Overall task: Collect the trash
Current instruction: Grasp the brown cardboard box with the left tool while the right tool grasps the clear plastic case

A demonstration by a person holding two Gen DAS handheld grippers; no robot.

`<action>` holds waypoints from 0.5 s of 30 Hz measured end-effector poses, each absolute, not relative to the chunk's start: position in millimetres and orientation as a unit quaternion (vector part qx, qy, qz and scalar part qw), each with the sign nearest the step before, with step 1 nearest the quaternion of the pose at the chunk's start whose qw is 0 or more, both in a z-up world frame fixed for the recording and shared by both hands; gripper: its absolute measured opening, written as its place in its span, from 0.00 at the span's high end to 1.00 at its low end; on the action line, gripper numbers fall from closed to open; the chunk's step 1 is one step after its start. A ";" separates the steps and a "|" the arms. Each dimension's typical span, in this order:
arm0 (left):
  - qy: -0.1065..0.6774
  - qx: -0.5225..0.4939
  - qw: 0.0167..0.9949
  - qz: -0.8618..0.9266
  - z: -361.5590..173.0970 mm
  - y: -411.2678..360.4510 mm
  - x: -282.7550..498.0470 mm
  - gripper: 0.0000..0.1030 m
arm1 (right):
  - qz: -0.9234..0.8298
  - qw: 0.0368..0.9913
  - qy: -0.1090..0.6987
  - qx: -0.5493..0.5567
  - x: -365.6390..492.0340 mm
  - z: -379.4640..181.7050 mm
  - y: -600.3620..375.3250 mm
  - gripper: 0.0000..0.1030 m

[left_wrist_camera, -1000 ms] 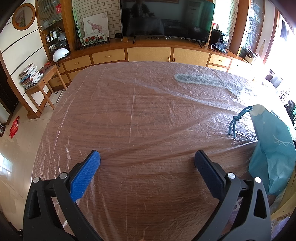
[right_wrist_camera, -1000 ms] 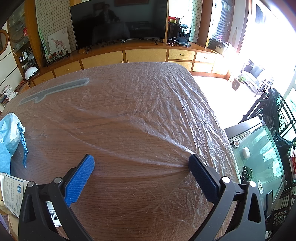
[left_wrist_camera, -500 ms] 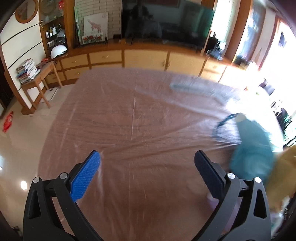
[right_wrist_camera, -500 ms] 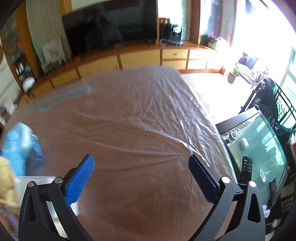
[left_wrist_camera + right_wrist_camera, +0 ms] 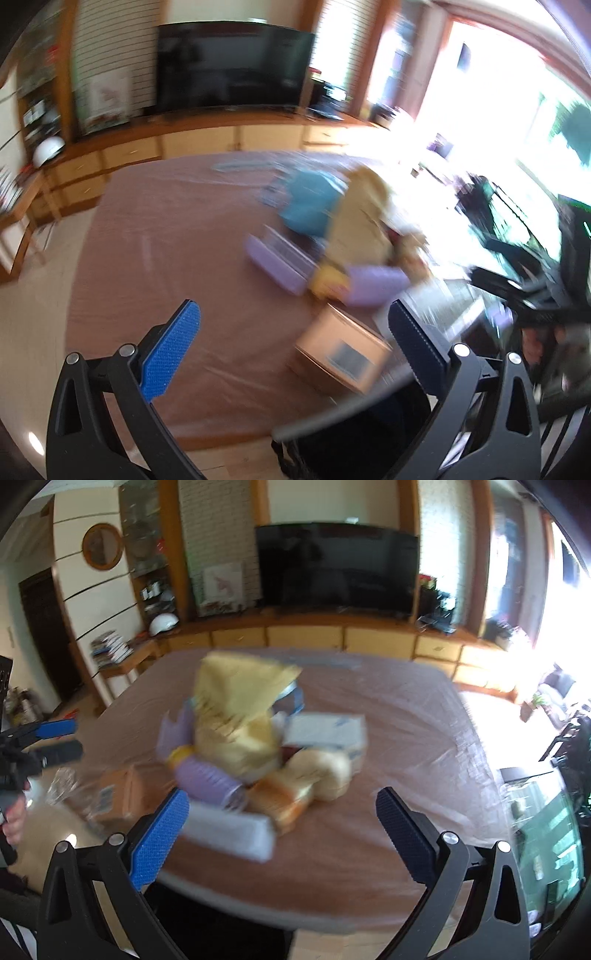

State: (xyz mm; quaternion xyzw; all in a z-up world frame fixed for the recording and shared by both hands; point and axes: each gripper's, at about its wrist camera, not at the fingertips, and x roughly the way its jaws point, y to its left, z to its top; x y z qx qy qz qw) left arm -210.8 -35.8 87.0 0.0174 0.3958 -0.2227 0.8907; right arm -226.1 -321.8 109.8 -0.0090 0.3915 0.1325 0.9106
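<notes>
Both views blurred. Left gripper (image 5: 295, 347) fingers spread wide, nothing between them, hanging over the near table (image 5: 155, 236) edge. Right gripper (image 5: 280, 827) fingers also spread, empty, at the near edge too.

Trash sits in one pile mid-table on the plastic-covered top: yellow bag (image 5: 240, 716) upright on top, purple bottle (image 5: 207, 779) lying against its base, blue bag (image 5: 310, 203) behind the yellow one, white box (image 5: 325, 731) just right of the yellow bag, bread-like buns (image 5: 306, 775) in front of it, flat white packet (image 5: 232, 830) nearest the right gripper. Brown carton (image 5: 343, 354) lies apart from the pile toward the near edge, close to the left gripper's right finger. Black bin rim (image 5: 340, 413) shows below the table edge in left view.

TV (image 5: 336, 565) on the cabinet behind.
</notes>
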 end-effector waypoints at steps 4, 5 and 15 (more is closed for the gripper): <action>0.392 0.069 0.879 -0.263 76.1 -55.2 -221.7 0.01 | 0.139 0.897 0.419 0.005 -220.8 93.9 -302.4 0.04; 0.395 0.083 0.875 -0.269 72.1 -59.8 -222.3 0.01 | 0.139 0.895 0.425 0.010 -222.0 90.1 -299.0 0.04; 0.412 0.138 0.855 -0.282 39.5 -78.4 -204.7 0.01 | 0.132 0.883 0.451 0.017 -205.9 61.2 -262.8 0.04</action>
